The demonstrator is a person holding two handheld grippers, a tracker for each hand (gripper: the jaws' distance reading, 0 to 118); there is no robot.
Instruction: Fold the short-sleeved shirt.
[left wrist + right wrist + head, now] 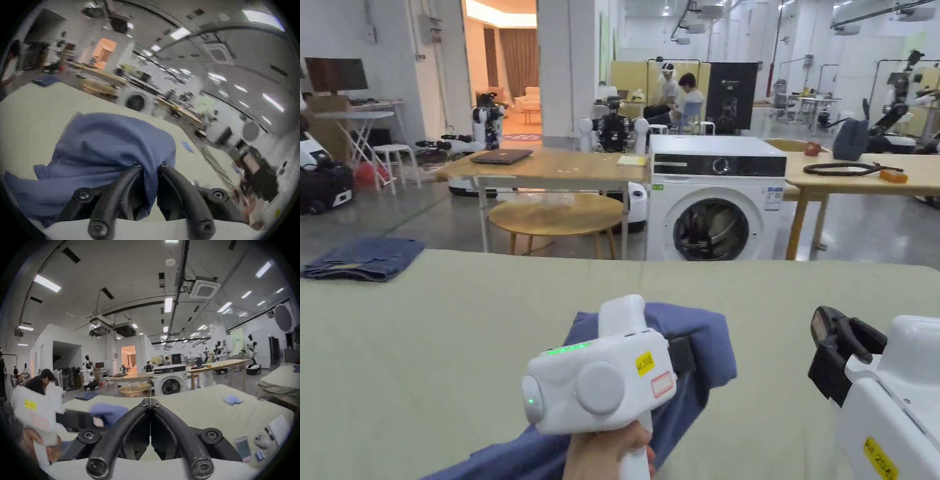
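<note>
Left gripper [150,167] has both jaws pinched on a bunched fold of the blue shirt [103,146], lifted off the near middle of the green table [425,350]. The right gripper [150,402] view shows its own jaws pressed together, holding nothing, at near right.

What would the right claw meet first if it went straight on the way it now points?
Probably nothing soon. The right claw, jaws closed and empty, points out over the bare green table. The blue shirt lies off to its left. Past the edge stands the washing machine, though depth is unclear.
</note>
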